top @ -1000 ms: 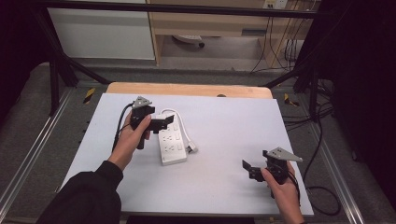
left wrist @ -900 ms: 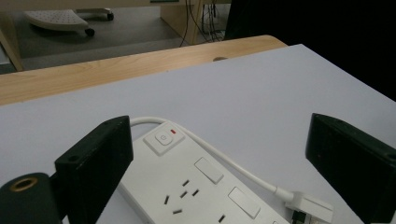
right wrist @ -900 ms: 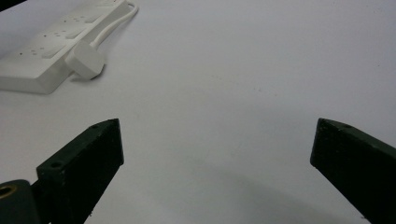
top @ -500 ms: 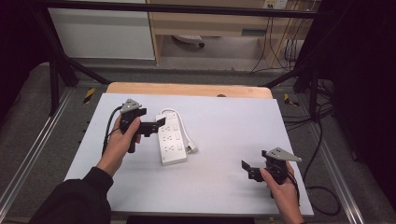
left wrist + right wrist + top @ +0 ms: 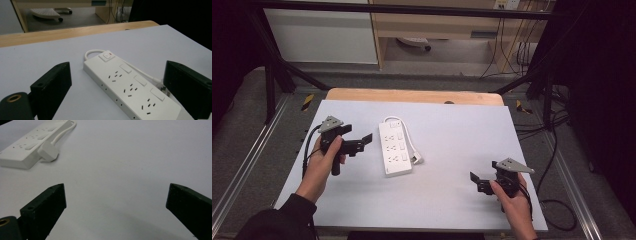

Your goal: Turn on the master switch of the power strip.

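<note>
White table (image 5: pixel 452 210), 2 grippers. Left gripper (image 5: pixel 362 141) has drawn back leftward off the power strip (image 5: pixel 395 148) since 1 s ago; jaws wide, holding nothing. Strip lies flat mid-table, cord looped along its right side, plug (image 5: pixel 48 151) beside it. Right gripper (image 5: pixel 477 181) unmoved near the front right edge, jaws wide, empty. Likely a release or a reset, with no grasp begun.

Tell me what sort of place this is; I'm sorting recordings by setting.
Probably a lab or workshop bench set up for recording, not a home. A white table stands inside a black metal frame, loose cables trail across the floor behind it, and a lone power strip lies on top.
</note>
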Action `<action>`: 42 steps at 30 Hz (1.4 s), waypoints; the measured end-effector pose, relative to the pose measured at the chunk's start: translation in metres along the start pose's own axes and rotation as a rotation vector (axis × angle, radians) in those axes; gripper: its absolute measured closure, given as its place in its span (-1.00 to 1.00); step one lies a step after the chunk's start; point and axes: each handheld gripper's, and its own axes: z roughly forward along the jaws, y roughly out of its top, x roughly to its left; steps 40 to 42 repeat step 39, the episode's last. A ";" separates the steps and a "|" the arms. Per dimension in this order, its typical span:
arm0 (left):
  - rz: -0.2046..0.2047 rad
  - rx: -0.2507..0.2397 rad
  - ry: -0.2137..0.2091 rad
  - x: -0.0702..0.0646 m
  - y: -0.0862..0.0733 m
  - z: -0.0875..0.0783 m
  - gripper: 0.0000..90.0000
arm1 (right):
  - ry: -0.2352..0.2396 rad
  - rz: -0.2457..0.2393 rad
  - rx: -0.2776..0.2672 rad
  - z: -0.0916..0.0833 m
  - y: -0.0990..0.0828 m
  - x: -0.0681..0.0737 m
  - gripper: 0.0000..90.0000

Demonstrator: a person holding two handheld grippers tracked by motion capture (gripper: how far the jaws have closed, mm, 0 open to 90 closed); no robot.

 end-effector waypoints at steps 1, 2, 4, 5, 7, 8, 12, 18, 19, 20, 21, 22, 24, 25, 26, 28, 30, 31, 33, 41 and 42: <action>0.000 -0.003 0.000 0.001 -0.002 -0.003 -0.82 | 0.000 0.001 0.002 0.000 0.000 0.000 -0.93; -0.001 -0.003 0.000 0.001 -0.005 -0.007 -0.82 | 0.000 0.002 0.002 0.001 0.000 0.000 -0.93; 0.001 -0.012 0.001 0.002 -0.010 -0.014 -0.82 | -0.002 0.000 0.002 0.001 0.000 0.000 -0.93; 0.006 -0.014 0.005 0.003 -0.013 -0.018 -0.82 | -0.003 -0.001 0.002 0.001 0.000 0.000 -0.93; 0.004 -0.026 0.017 0.004 -0.019 -0.026 -0.82 | -0.006 -0.001 0.000 0.001 0.000 0.000 -0.93; 0.004 -0.033 0.022 0.005 -0.022 -0.029 -0.81 | -0.007 -0.002 0.000 0.000 0.000 0.000 -0.93; 0.024 -0.037 0.036 0.007 -0.035 -0.042 -0.81 | -0.004 -0.003 0.002 0.001 0.000 0.001 -0.93; 0.030 -0.046 0.041 0.010 -0.053 -0.057 -0.81 | -0.005 -0.005 0.004 0.001 -0.001 0.002 -0.93; 0.024 -0.050 0.041 0.010 -0.057 -0.059 -0.81 | -0.006 -0.004 0.006 0.001 -0.001 0.001 -0.93; 0.021 -0.054 0.042 0.011 -0.061 -0.061 -0.81 | -0.007 -0.003 0.007 0.001 -0.001 0.001 -0.93; 0.015 -0.054 0.038 0.011 -0.065 -0.063 -0.81 | -0.008 -0.002 0.008 0.001 -0.001 0.001 -0.93; 0.007 -0.057 0.039 0.012 -0.069 -0.064 -0.81 | -0.009 -0.001 0.009 0.001 -0.001 0.001 -0.93; 0.004 -0.066 0.041 0.012 -0.076 -0.068 -0.80 | -0.010 -0.005 0.010 0.002 -0.001 0.002 -0.93; 0.001 -0.070 0.044 0.012 -0.079 -0.070 -0.80 | -0.011 -0.007 0.013 0.002 -0.001 0.002 -0.93; -0.006 -0.072 0.045 0.012 -0.083 -0.072 -0.80 | -0.011 -0.010 0.014 0.002 -0.001 0.002 -0.93; -0.018 -0.067 0.054 0.011 -0.090 -0.076 -0.80 | -0.014 -0.009 0.015 0.002 -0.002 0.002 -0.93; -0.021 -0.070 0.054 0.008 -0.096 -0.079 -0.81 | -0.015 -0.008 0.015 0.003 -0.002 0.003 -0.93; -0.018 -0.067 0.052 0.007 -0.098 -0.081 -0.81 | -0.017 -0.012 0.015 0.003 -0.002 0.003 -0.93; 0.005 -0.061 0.051 0.006 -0.101 -0.081 -0.81 | -0.019 -0.018 0.025 0.004 -0.002 0.003 -0.93; 0.010 -0.026 0.061 0.006 -0.104 -0.073 -0.81 | -0.105 -0.019 0.149 0.018 -0.008 -0.001 -0.91; 0.010 -0.026 0.061 0.006 -0.104 -0.073 -0.81 | -0.105 -0.019 0.149 0.018 -0.008 -0.001 -0.91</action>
